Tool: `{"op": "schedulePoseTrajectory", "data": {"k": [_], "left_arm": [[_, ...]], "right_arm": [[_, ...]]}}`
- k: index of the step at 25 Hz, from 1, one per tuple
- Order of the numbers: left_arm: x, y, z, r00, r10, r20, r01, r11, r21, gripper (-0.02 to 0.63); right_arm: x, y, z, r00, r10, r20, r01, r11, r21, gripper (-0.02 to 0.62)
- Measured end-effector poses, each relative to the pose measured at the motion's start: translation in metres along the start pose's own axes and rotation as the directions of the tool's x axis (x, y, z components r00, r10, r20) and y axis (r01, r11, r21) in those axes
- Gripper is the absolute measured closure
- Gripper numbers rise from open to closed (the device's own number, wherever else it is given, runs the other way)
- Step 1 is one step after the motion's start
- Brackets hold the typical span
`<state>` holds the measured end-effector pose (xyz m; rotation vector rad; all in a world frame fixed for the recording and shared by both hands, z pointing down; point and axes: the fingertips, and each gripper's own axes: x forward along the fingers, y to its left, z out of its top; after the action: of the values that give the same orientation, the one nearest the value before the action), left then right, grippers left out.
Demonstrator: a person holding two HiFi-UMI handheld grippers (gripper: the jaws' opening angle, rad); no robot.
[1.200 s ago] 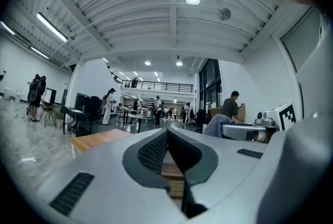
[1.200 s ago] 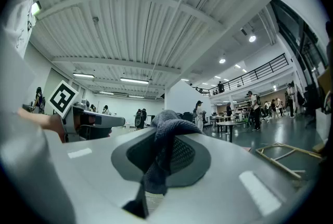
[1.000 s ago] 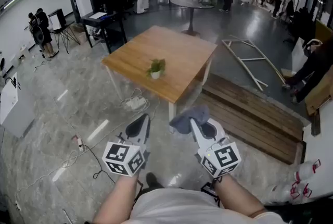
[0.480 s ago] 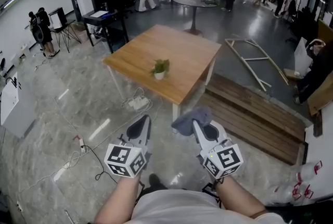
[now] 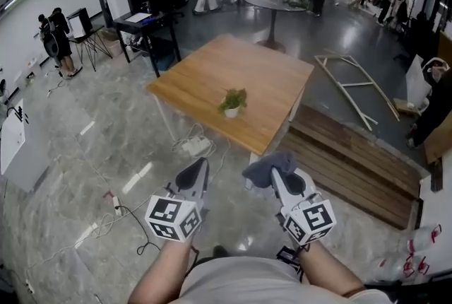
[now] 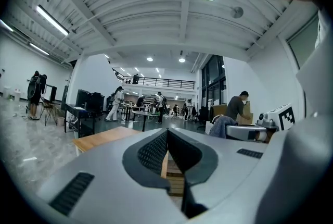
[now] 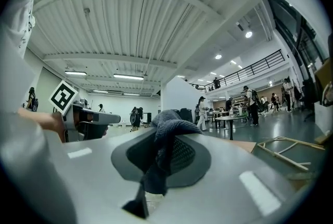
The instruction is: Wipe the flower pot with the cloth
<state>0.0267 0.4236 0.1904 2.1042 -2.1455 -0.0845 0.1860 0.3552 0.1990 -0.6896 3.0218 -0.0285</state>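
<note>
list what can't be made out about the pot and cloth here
Flower pot: too small in the head view to judge dirt; both gripper views miss it, blocked by their own housings.
Cloth: its clamped end is buried between the right gripper jaws; full size unknown.
Table: far legs hidden under its top, head view.

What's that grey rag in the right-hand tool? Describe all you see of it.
The cloth is dark blue-grey, soft-looking and crumpled. The right gripper is shut on it; a lump bulges over the tips and a tail hangs below. It is held in the air, short of the wooden table.
</note>
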Motion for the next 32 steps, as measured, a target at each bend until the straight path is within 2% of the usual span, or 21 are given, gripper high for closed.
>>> {"op": "schedulePoseTrajectory", "data": {"k": [5, 9, 15, 22, 25, 29, 32], "left_arm": [[0.013, 0.046, 0.009, 0.999, -0.033, -0.012, 0.033, 0.999, 0.021, 0.598], [0.030, 0.082, 0.009, 0.999, -0.042, -0.034, 0.042, 0.999, 0.001, 0.598], [0.079, 0.121, -0.006, 0.996, -0.046, -0.071, 0.044, 0.999, -0.028, 0.598], [0.191, 0.160, -0.021, 0.992, -0.038, -0.119, 0.035, 0.999, -0.030, 0.598], [0.253, 0.178, -0.028, 0.984, -0.033, -0.173, 0.029, 0.999, -0.024, 0.598], [0.331, 0.198, -0.050, 0.962, -0.011, -0.273, 0.005, 1.000, -0.020, 0.598], [0.374, 0.206, -0.073, 0.935, -0.004, -0.356, -0.001, 1.000, -0.014, 0.598]], "right_arm": [[0.048, 0.004, -0.008, 1.000, -0.031, -0.003, 0.031, 0.999, 0.019, 0.563], [0.082, 0.003, -0.014, 0.999, -0.043, -0.028, 0.044, 0.999, 0.023, 0.563], [0.137, -0.024, -0.034, 0.997, -0.044, -0.061, 0.045, 0.999, 0.023, 0.563], [0.225, -0.100, -0.064, 0.997, -0.007, -0.079, 0.011, 0.999, 0.046, 0.563], [0.265, -0.138, -0.074, 0.996, 0.025, -0.085, -0.021, 0.999, 0.043, 0.563], [0.312, -0.191, -0.093, 0.991, 0.071, -0.114, -0.064, 0.996, 0.063, 0.563], [0.332, -0.230, -0.112, 0.987, 0.079, -0.137, -0.064, 0.992, 0.107, 0.562]]}}
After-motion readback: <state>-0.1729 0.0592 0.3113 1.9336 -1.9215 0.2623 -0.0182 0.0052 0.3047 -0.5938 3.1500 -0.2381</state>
